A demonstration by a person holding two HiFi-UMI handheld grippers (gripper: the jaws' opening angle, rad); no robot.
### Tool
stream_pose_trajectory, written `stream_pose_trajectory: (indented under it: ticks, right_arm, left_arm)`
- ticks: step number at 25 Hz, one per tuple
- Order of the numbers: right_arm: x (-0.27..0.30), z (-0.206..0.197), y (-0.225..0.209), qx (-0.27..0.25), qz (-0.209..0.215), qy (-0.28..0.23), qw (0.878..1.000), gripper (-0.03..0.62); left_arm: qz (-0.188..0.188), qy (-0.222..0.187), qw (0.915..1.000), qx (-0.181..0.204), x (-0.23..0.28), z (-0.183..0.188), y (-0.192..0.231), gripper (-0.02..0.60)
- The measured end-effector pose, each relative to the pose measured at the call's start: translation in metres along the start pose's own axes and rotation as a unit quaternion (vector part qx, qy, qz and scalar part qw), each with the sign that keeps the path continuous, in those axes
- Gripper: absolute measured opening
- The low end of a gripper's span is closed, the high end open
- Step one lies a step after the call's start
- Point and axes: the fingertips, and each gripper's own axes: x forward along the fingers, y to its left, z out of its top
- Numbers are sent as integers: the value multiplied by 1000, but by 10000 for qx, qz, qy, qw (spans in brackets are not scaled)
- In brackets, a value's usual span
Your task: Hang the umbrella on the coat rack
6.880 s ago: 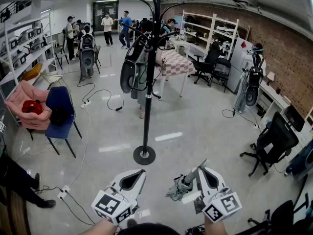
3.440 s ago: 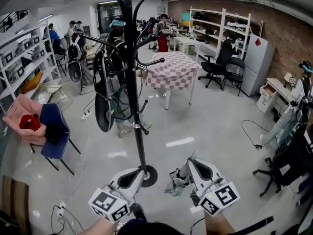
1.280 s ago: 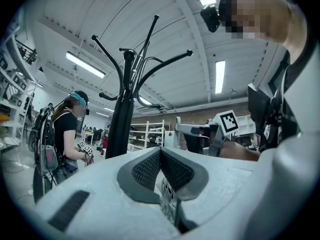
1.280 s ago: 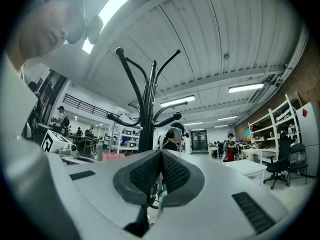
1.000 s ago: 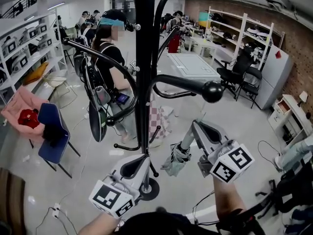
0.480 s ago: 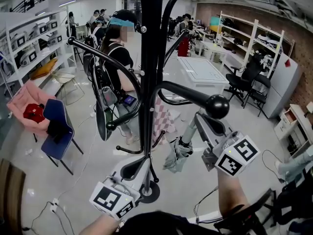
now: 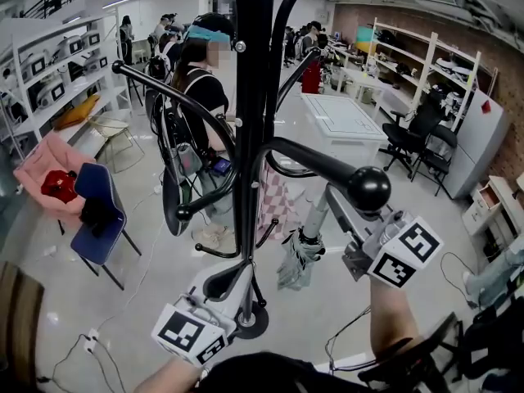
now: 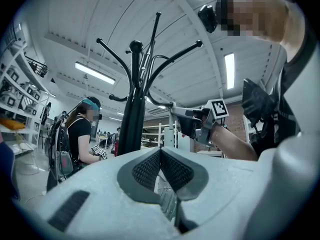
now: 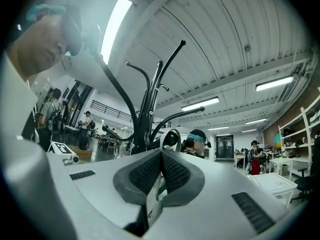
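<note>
Coat rack (image 7: pixel 250 97): dead ahead, foot on the floor (image 7: pixel 164 244)
Left claw (image 7: pixel 223 283): low, in front of the rack's foot
Umbrella (image 7: pixel 296 260): right of the pole, hanging from the right claw (image 7: pixel 318 211), lower than a hook (image 7: pixel 368 188)
Person (image 7: pixel 201 88): behind the rack, left of the pole
Chair (image 7: pixel 97 211): far left, on the floor
Table (image 7: pixel 340 117): behind the rack, to the right

Your left gripper (image 8: pixel 161 154) fills the lower half of the left gripper view, its ribbed dark pads (image 8: pixel 145 170) pressed together at the tips with nothing held between them. Just behind it rises the black coat rack (image 8: pixel 131 119), its curved hooks fanning out against the white ceiling. To the pole's right, your right gripper (image 8: pixel 186 115) is raised near the rack, its marker cube (image 8: pixel 218 108) facing this way. At left, a person (image 8: pixel 80 134) in a black shirt stands beside the rack.
</note>
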Motion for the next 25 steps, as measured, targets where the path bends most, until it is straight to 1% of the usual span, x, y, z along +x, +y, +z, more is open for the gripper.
stream_pose_trajectory:
  ticks: [4, 7, 12, 17, 25]
  right_arm:
    - [6, -3, 4, 0, 85, 12, 10000, 8]
    - [7, 2, 3, -11, 121, -28, 9999, 8]
    - [12, -2, 6, 12, 252, 88, 9996, 8]
    - [17, -1, 7, 64, 306, 62, 9995, 8]
    - [22, -3, 12, -43, 431, 161, 9989, 8]
  left_arm:
    - [-5, 4, 10000, 8, -2, -1, 2, 11]
    - [13, 26, 10000, 0, -3, -1, 3, 11]
    - [29, 47, 10000, -21, -4, -4, 6, 11]
    - [21, 60, 10000, -5, -6, -3, 7, 11]
    - [30, 79, 10000, -19, -11, -8, 10, 11]
